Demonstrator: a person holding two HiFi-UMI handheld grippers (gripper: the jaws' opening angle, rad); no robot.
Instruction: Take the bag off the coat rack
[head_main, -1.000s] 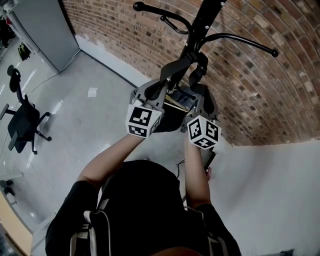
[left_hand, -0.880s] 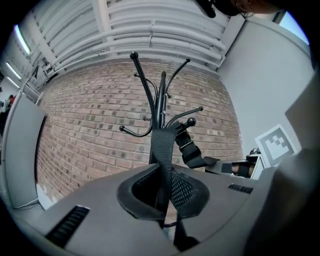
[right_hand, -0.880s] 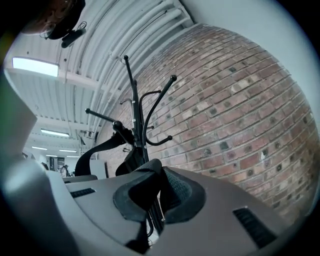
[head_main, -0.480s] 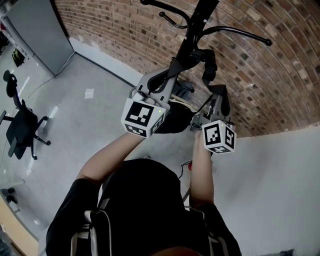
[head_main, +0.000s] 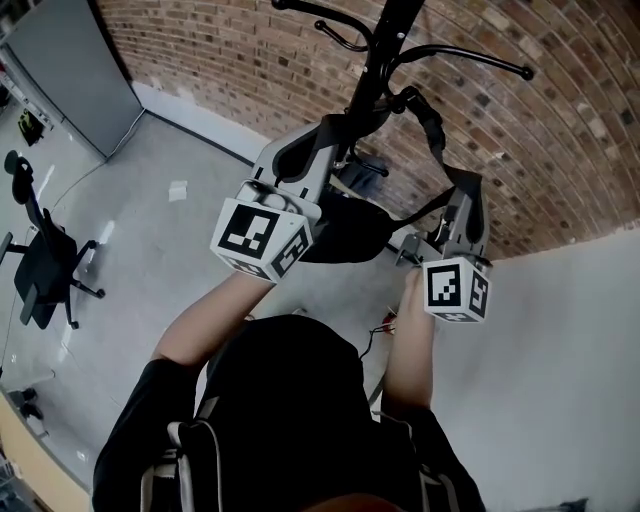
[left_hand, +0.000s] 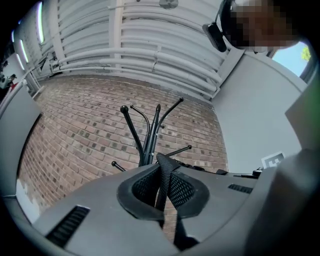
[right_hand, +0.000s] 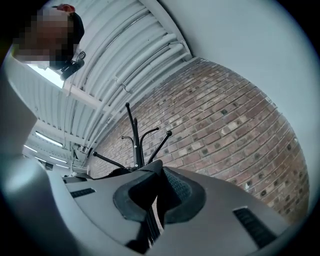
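The black coat rack (head_main: 388, 45) stands before the brick wall, with its hooks spreading at the top. A black bag (head_main: 345, 232) hangs below the hooks, between my two grippers. Its webbing strap (head_main: 435, 130) runs from near the pole out to the right gripper. The left gripper (head_main: 340, 128) is raised beside the pole, shut on the bag's strap (left_hand: 161, 182). To the right of the pole, the right gripper (head_main: 468, 190) is shut on another length of the strap (right_hand: 154, 200). Both gripper views look up at the coat rack (left_hand: 150, 135) (right_hand: 135, 145).
A brick wall (head_main: 560, 150) lies behind the rack and a white wall (head_main: 560, 380) meets it on the right. An office chair (head_main: 40, 262) and a grey cabinet (head_main: 70, 60) stand at the left. A paper scrap (head_main: 178, 188) lies on the floor.
Both grippers have risen with the strap and moved apart, the right one swinging out to the right. The strap now stretches between pole and right gripper, and the bag has come up.
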